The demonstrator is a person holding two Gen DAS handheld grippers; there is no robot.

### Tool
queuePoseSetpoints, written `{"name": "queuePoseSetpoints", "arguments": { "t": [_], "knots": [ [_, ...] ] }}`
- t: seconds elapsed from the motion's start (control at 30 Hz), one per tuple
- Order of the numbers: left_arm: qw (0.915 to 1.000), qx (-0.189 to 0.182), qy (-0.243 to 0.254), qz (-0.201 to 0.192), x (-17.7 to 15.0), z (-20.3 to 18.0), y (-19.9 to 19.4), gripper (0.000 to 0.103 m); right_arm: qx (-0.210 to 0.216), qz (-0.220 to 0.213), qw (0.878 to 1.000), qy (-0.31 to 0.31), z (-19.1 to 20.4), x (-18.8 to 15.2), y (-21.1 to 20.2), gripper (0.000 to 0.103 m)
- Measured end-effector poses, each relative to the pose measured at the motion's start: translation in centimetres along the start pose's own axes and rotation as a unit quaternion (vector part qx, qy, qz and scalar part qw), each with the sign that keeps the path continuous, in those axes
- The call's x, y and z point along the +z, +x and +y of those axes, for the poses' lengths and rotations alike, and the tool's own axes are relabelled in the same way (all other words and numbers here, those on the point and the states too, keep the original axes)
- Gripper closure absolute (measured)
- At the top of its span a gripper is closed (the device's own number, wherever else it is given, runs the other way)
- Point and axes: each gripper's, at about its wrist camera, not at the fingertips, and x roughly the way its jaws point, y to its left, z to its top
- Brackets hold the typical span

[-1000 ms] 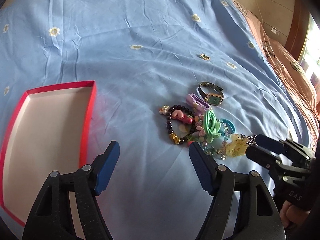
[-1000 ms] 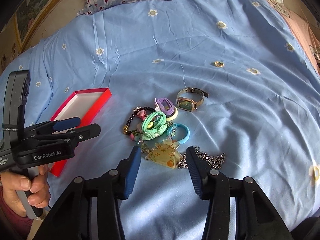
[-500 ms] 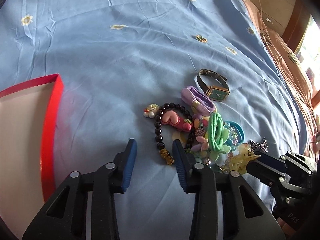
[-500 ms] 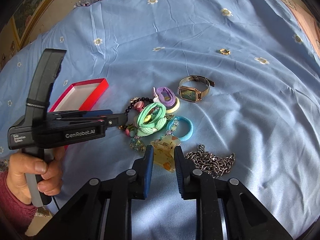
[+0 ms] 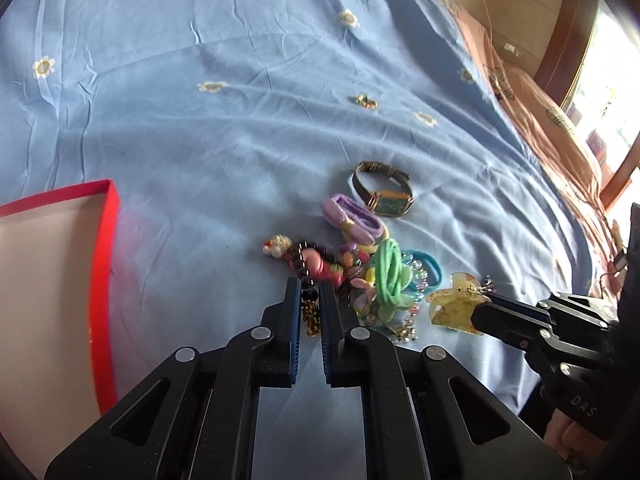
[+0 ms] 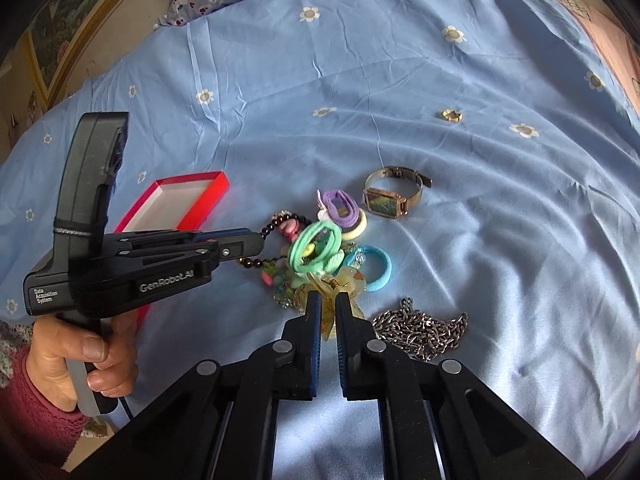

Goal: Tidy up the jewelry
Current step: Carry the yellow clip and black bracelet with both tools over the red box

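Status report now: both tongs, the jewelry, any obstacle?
Left tongs shut on black bead bracelet. Right tongs shut on yellow hair claw. Red box empty. Pile tangled, hair ties may drag along.

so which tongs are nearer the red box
Left. The left tongs, shut on the bead bracelet, sit beside the red box; the right tongs grip the yellow clip farther across the pile.

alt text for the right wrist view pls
The right gripper is shut on a yellow hair claw at the near edge of a jewelry pile on a blue sheet. The left gripper pinches a dark bead bracelet in front of a red box.
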Motion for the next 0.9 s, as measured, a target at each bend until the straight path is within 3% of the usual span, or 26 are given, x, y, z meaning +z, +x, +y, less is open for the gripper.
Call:
{"name": "queuePoseSetpoints", "arguments": {
  "t": [0.4, 0.9],
  "knots": [
    [0.9978, -0.019, -0.029, -0.055, -1.0, 1.1, -6.6, 0.096, 0.013, -0.024, 1.000, -0.014, 2.1, 0.8, -1.7, 0.097],
    [0.9917, 0.011, -0.080, -0.100, -3.2, 6.3, -12.2, 0.097, 0.067, -0.005, 0.996, -0.054, 7.5, 1.5, 0.4, 0.097]
  ]
}}
